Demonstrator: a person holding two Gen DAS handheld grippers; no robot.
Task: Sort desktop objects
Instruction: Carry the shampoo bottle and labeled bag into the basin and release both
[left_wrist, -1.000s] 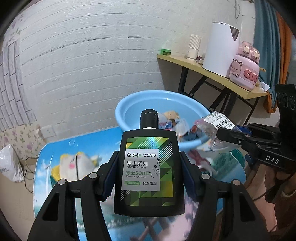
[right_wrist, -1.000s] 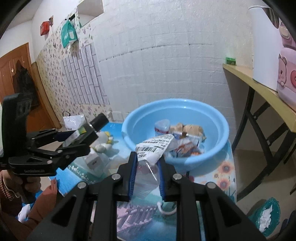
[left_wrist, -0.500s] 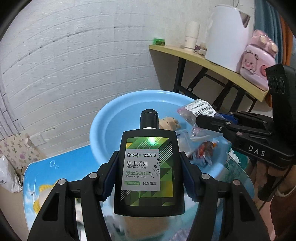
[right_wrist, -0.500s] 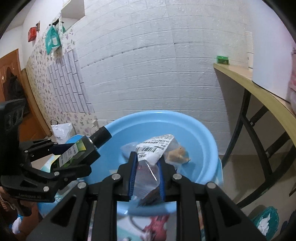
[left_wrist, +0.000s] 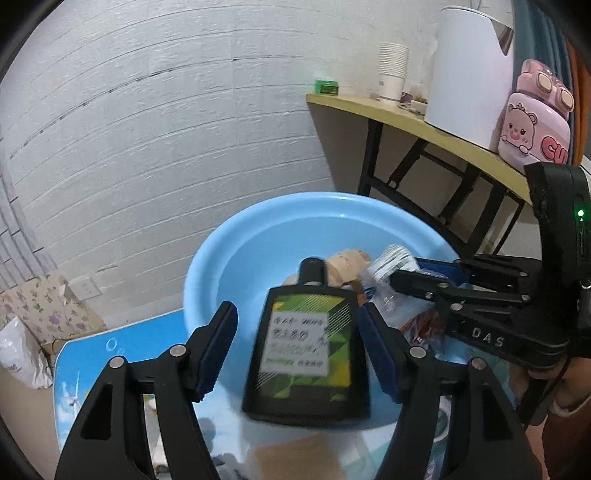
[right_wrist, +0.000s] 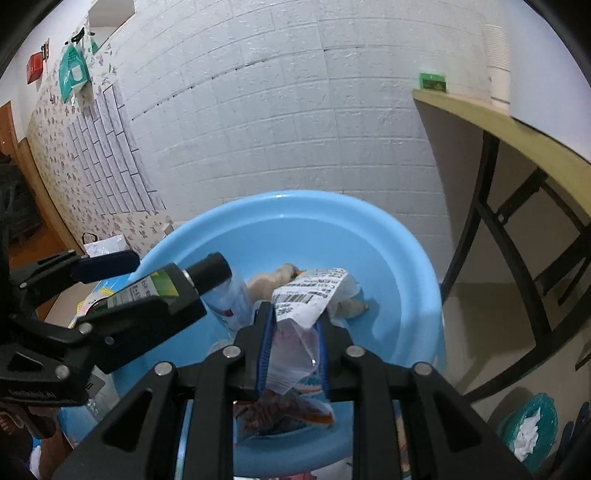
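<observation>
Low in the left wrist frame, the left claw (left_wrist: 299, 347) is opening and its pads have let go of the black lotion bottle (left_wrist: 308, 347), which hangs blurred between them over the blue basin (left_wrist: 236, 254); it looks stiff, smooth and rather heavy, best pinched across its flat sides. At centre of the right wrist frame, the right claw (right_wrist: 293, 347) is clenched on a clear snack bag (right_wrist: 295, 332), light, crinkly and slippery, over the same basin.
</observation>
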